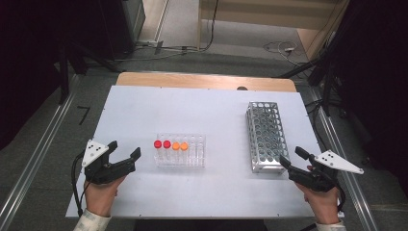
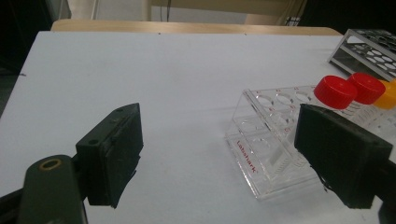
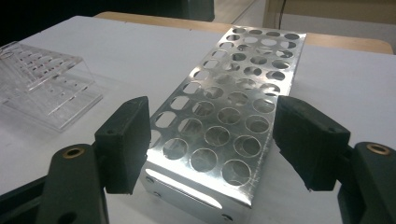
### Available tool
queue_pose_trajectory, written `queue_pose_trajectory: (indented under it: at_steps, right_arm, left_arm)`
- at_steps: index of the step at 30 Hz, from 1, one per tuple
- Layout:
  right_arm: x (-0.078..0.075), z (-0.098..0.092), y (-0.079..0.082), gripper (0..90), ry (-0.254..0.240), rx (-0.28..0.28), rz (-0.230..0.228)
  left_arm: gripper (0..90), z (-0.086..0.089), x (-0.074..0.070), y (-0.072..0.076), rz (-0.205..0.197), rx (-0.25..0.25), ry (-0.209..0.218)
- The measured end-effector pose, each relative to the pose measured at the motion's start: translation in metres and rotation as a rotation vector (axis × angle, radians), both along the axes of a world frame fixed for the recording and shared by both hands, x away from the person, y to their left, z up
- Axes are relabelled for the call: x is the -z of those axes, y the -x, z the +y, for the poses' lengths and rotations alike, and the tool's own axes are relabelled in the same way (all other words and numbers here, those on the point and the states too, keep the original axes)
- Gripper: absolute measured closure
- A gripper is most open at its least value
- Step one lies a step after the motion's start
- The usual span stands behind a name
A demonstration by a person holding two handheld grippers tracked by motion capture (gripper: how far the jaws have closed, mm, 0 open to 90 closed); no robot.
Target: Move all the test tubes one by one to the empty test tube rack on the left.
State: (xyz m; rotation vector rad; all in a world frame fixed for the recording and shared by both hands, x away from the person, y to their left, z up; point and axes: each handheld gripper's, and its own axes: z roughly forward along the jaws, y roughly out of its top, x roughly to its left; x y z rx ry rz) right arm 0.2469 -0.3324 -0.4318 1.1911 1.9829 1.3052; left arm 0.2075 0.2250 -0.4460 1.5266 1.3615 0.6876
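A clear plastic tube rack (image 1: pixel 180 150) sits mid-table and holds two red-capped tubes (image 1: pixel 162 144) and two orange-capped tubes (image 1: pixel 180 146) in its left half. An empty metal rack (image 1: pixel 264 135) with many holes lies to its right. My left gripper (image 1: pixel 124 150) is open just left of the clear rack (image 2: pixel 271 140), with the red caps (image 2: pixel 348 89) beyond its right jaw. My right gripper (image 1: pixel 293 158) is open at the metal rack's near end (image 3: pixel 224 116), nothing between its jaws.
The white tabletop (image 1: pixel 144 110) rests on a wooden table whose far edge (image 1: pixel 192 79) shows. Metal rails run along both sides on the floor. Cables lie on the floor beyond the table, and dark equipment stands at left and right.
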Motion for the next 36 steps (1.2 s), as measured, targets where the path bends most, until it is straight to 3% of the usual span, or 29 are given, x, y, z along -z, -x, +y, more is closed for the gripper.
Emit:
queue_pose_trajectory:
  at_steps: [36]
  right_arm:
    - [0.014,-0.046,0.0,25.6,0.023,0.122,0.034]
  left_arm:
    - [14.7,0.021,0.01,0.007,0.021,-0.054,-0.002]
